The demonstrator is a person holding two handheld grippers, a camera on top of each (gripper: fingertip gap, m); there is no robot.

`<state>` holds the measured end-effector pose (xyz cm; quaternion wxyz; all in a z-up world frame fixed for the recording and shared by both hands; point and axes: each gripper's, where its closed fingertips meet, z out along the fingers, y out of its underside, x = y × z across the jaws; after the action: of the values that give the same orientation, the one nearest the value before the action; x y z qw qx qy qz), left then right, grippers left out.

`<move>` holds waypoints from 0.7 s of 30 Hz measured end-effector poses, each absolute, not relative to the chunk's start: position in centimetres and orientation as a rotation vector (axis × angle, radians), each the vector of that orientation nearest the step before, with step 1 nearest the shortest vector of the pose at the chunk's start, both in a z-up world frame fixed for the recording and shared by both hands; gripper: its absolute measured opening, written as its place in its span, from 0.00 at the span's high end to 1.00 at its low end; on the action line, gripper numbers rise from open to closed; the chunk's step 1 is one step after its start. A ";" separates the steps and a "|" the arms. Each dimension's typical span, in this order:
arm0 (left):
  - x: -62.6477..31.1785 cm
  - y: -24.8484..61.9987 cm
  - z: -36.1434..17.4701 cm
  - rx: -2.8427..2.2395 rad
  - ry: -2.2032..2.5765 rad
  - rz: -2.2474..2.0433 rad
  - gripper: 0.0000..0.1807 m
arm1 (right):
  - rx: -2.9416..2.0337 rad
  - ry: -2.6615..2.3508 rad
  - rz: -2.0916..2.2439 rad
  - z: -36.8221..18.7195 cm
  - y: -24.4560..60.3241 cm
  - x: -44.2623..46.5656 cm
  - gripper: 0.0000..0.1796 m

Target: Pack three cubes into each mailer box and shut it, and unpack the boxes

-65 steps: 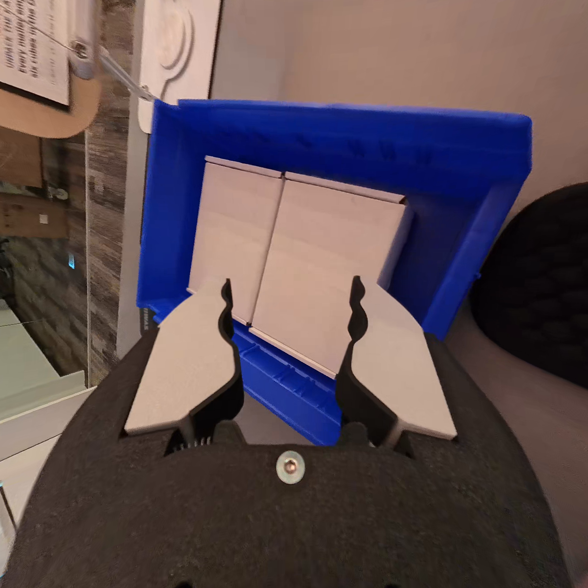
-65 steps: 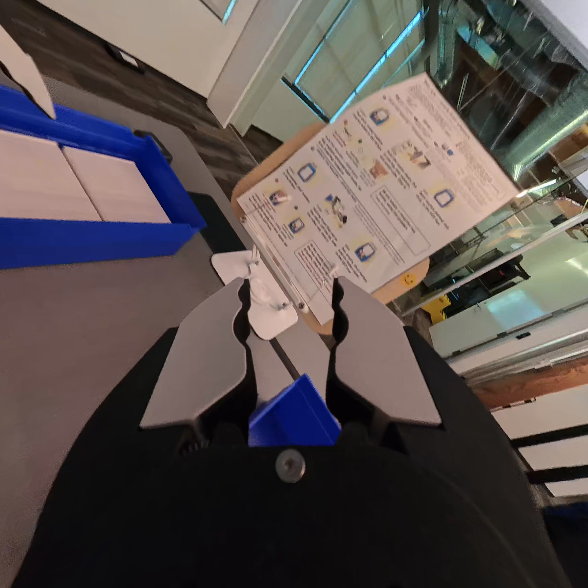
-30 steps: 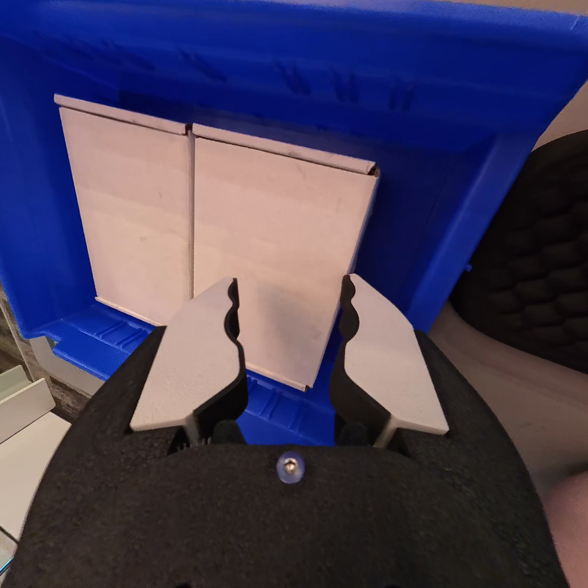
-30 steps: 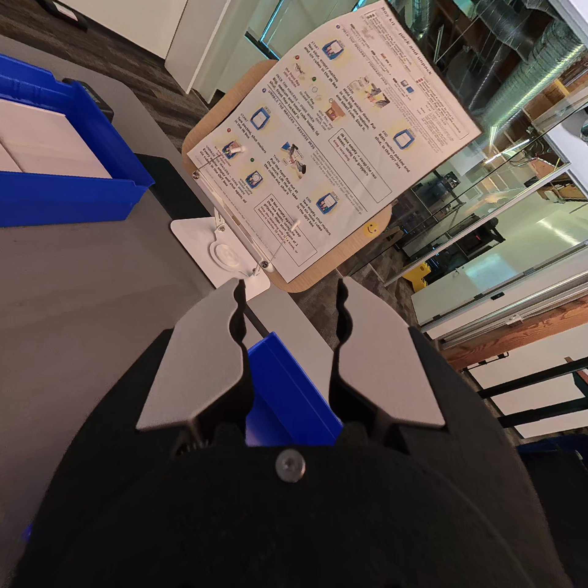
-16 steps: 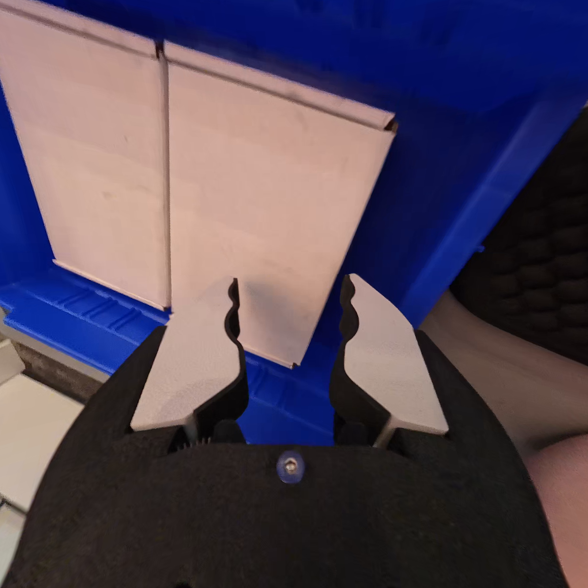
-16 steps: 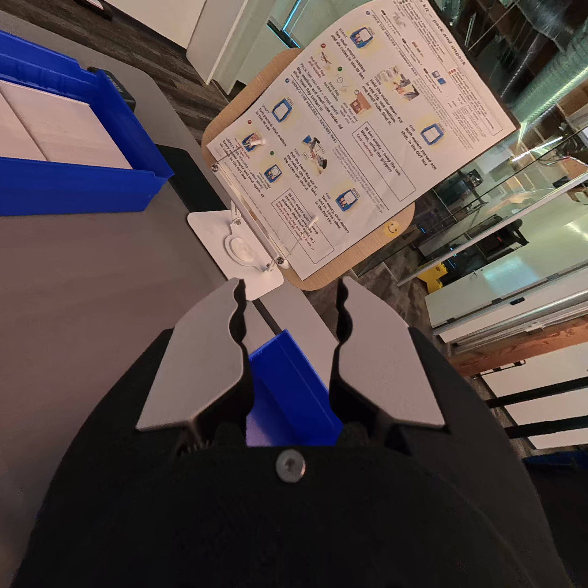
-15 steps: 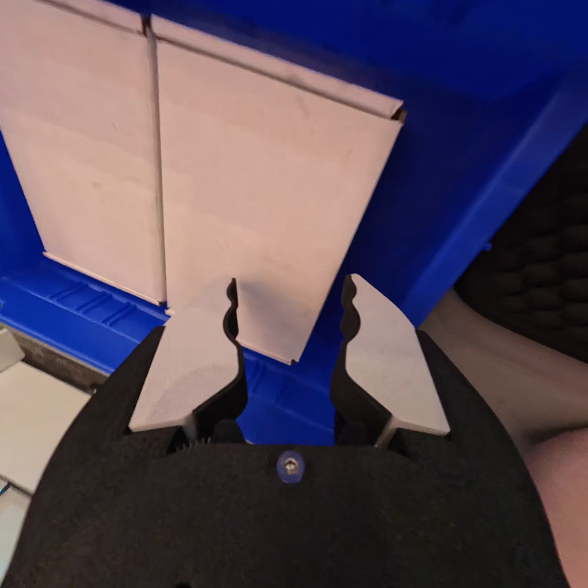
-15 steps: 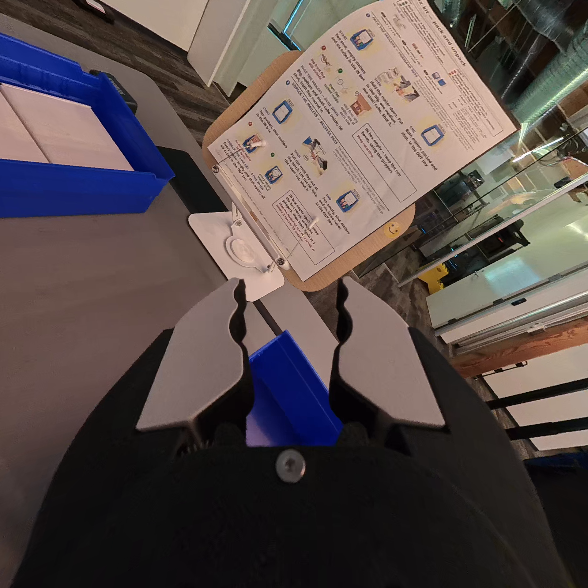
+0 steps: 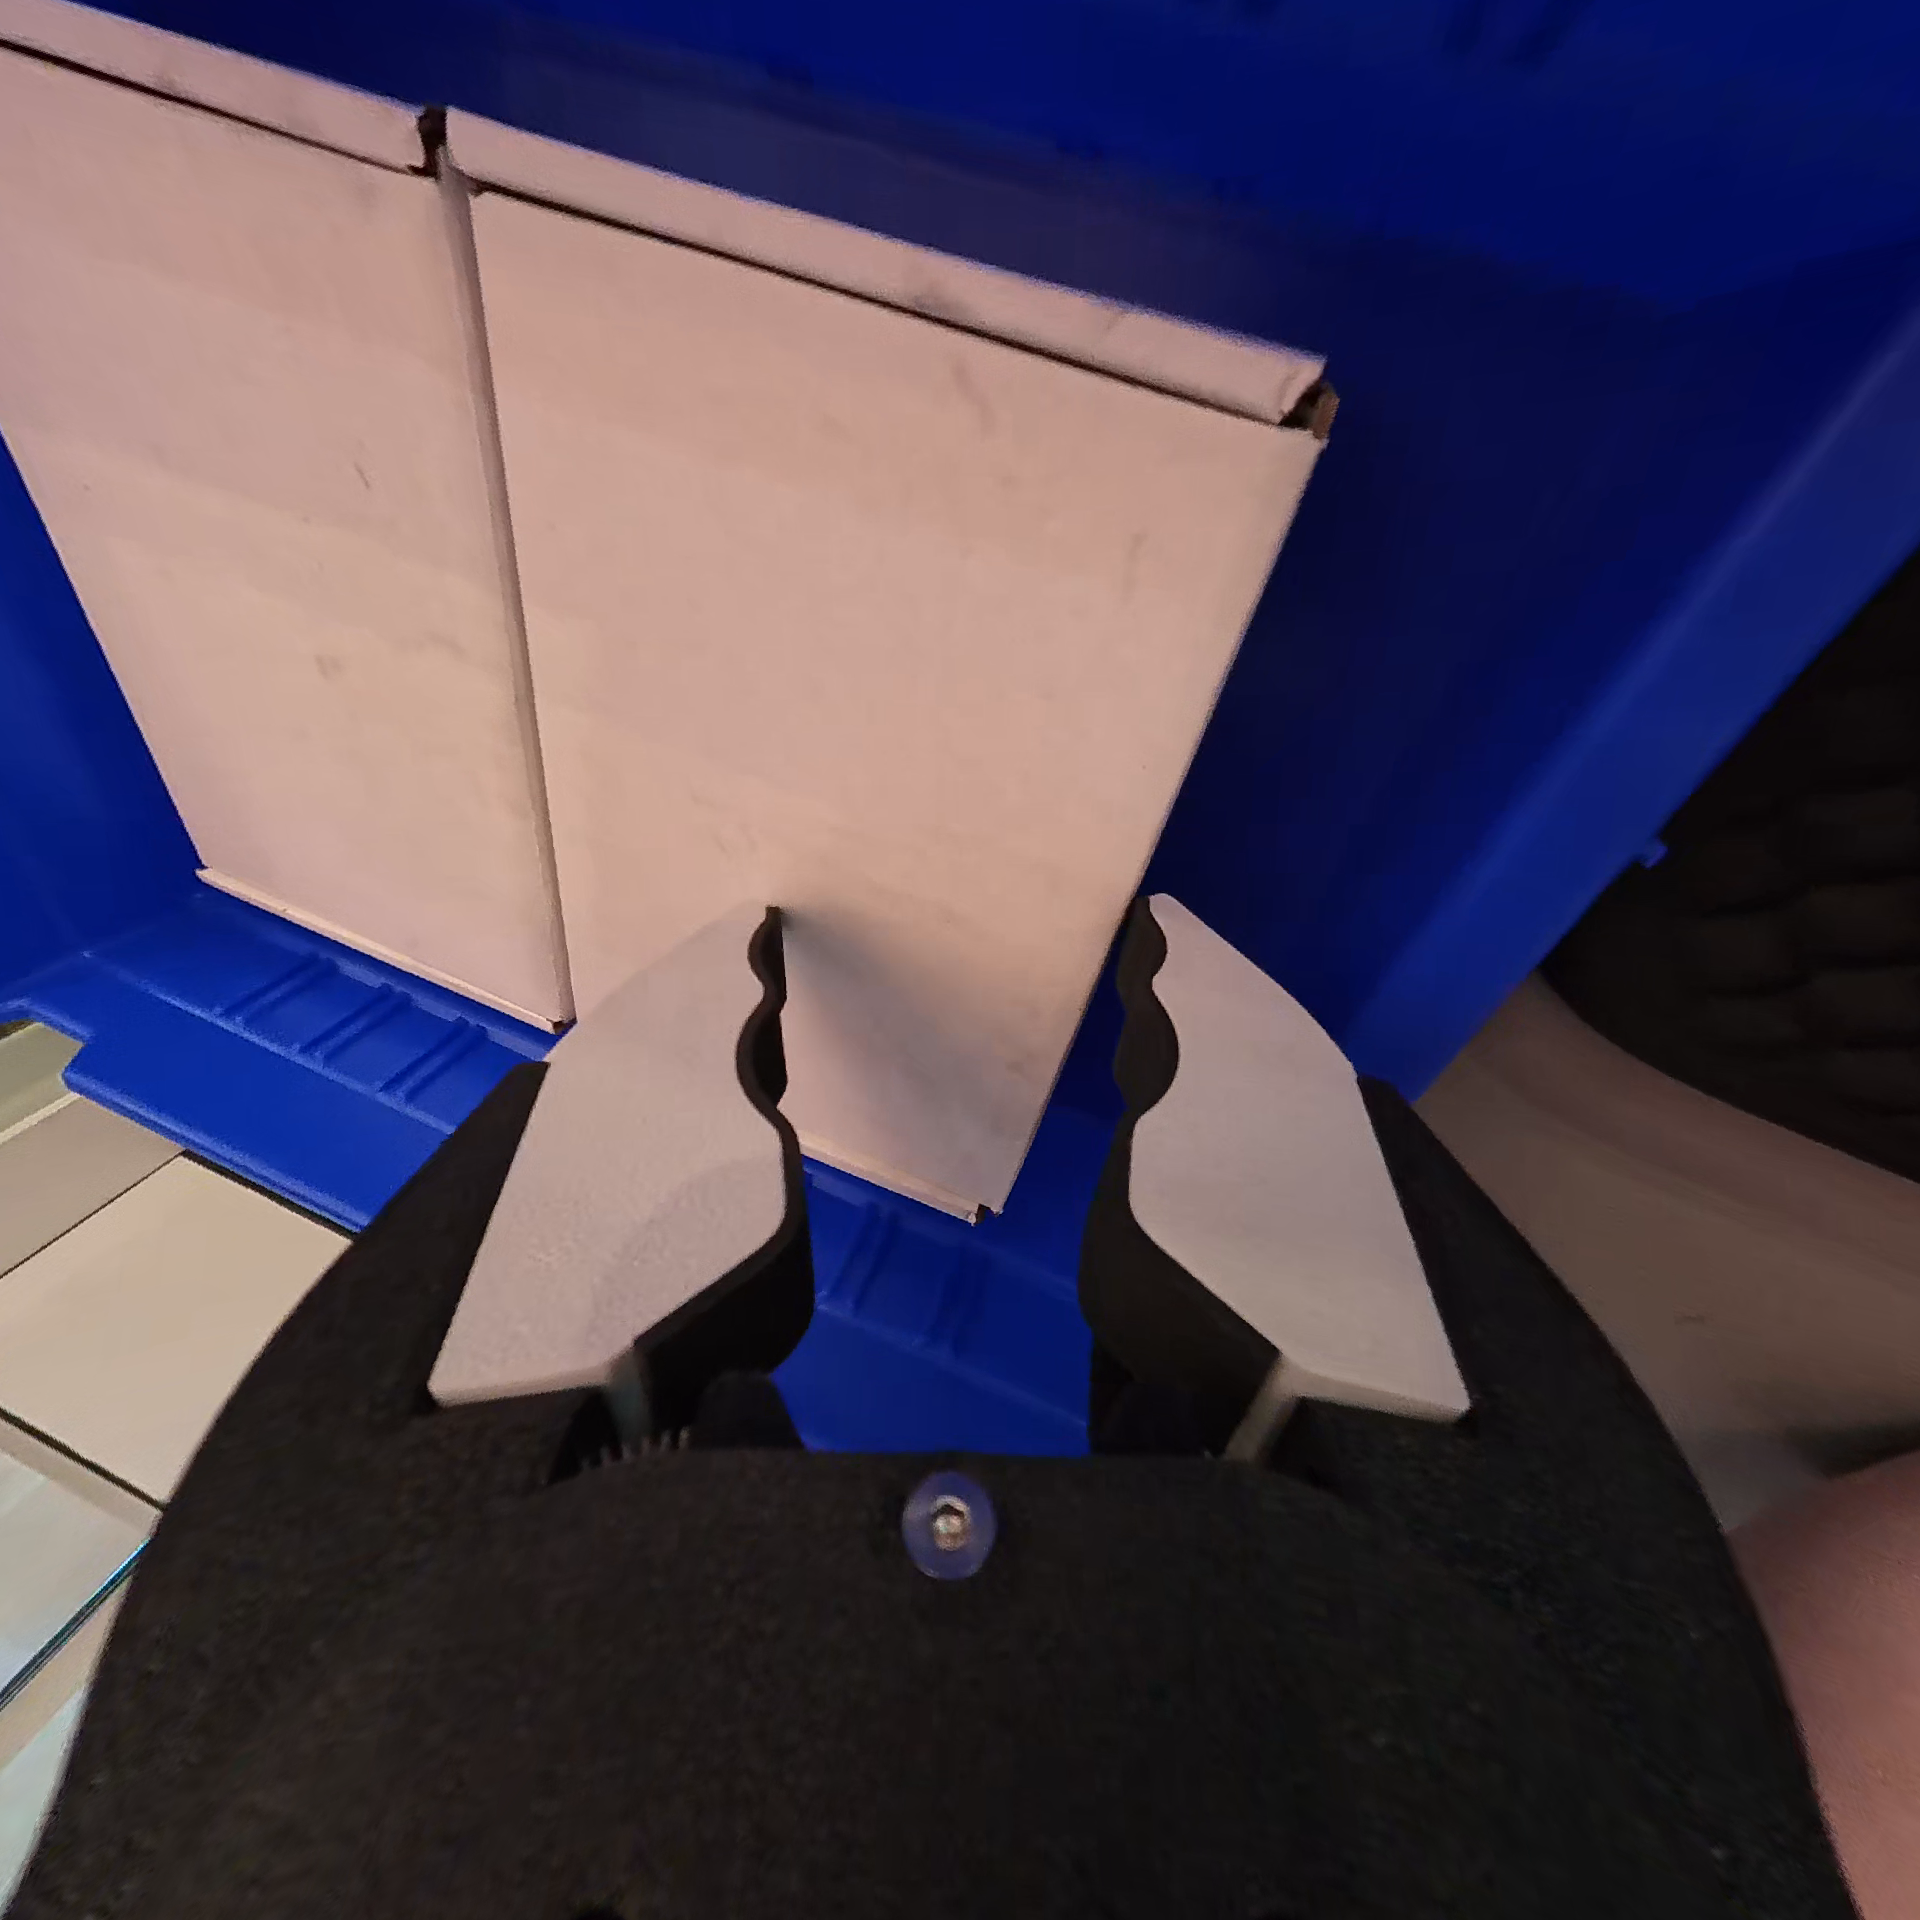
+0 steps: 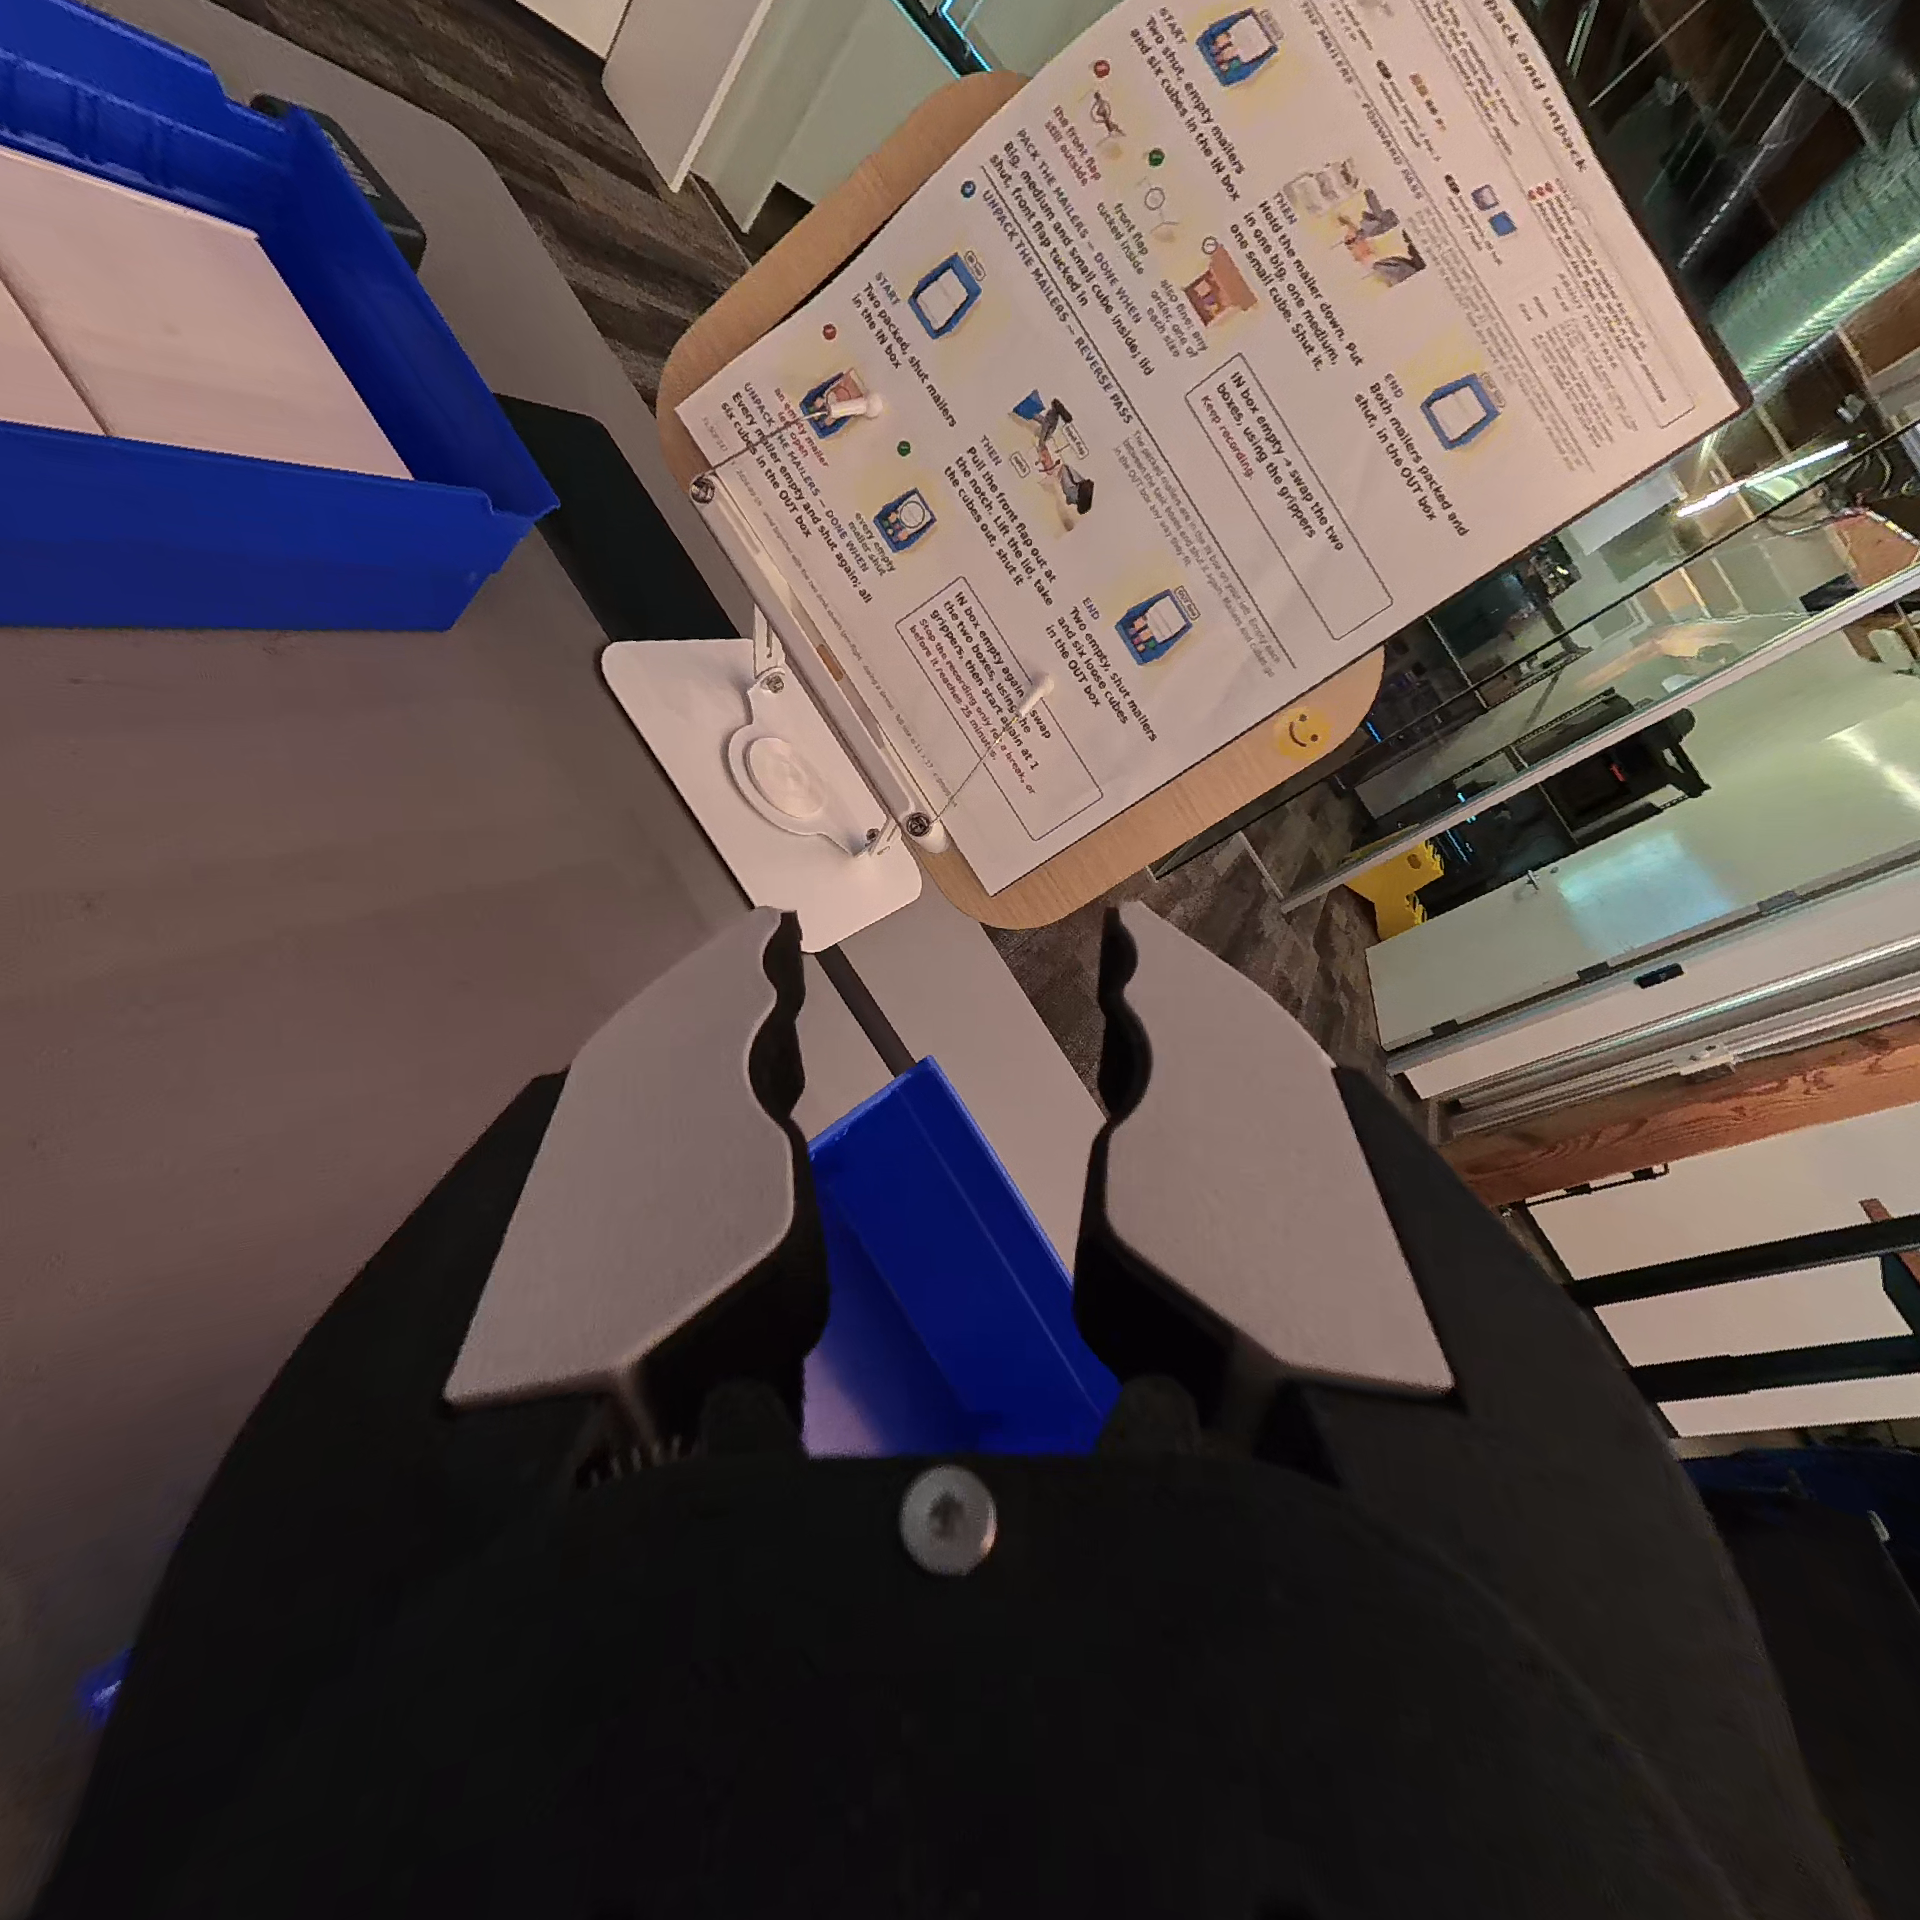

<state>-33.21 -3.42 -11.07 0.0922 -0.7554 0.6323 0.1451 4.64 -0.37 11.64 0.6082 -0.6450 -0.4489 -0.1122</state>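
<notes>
Two shut white mailer boxes lie side by side in a blue bin (image 9: pixel 1507 644). The right mailer box (image 9: pixel 852 675) is the nearer one, the left mailer box (image 9: pixel 270 540) lies beside it. My left gripper (image 9: pixel 951 920) is open and empty, its tips just above the near right corner of the right mailer. My right gripper (image 10: pixel 951 925) is open and empty, held above the grey table (image 10: pixel 260 883). The same bin (image 10: pixel 260 551) with a mailer (image 10: pixel 177 322) shows at the upper left of the right wrist view. No cubes are in view.
A second blue bin (image 10: pixel 935 1226) sits just below my right gripper. A white stand (image 10: pixel 769 769) holds an instruction sheet (image 10: pixel 1195 395) at the table's far edge. A black padded object (image 9: pixel 1787 935) lies right of the first bin. The left gripper's tips are roughly 45 cm from the right gripper's.
My left gripper has moved closer to the bin and down toward the right mailer's near corner. My right gripper has stayed open and shifted only slightly.
</notes>
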 end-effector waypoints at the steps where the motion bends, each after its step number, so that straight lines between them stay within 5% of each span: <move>1: -33.2 -3.4 -11.1 -2.240 1.881 0.433 0.66 | -1.491 -1.038 -0.261 11.6 -0.4 4.6 0.69; 21: -33.2 -3.5 -11.1 -2.239 1.893 0.437 0.66 | -1.497 -1.053 -0.270 11.4 -0.5 4.8 0.69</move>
<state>-33.18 -3.48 -11.07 0.0885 -0.7524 0.6360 0.1468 4.84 -0.49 11.43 0.6018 -0.6463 -0.4545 -0.1164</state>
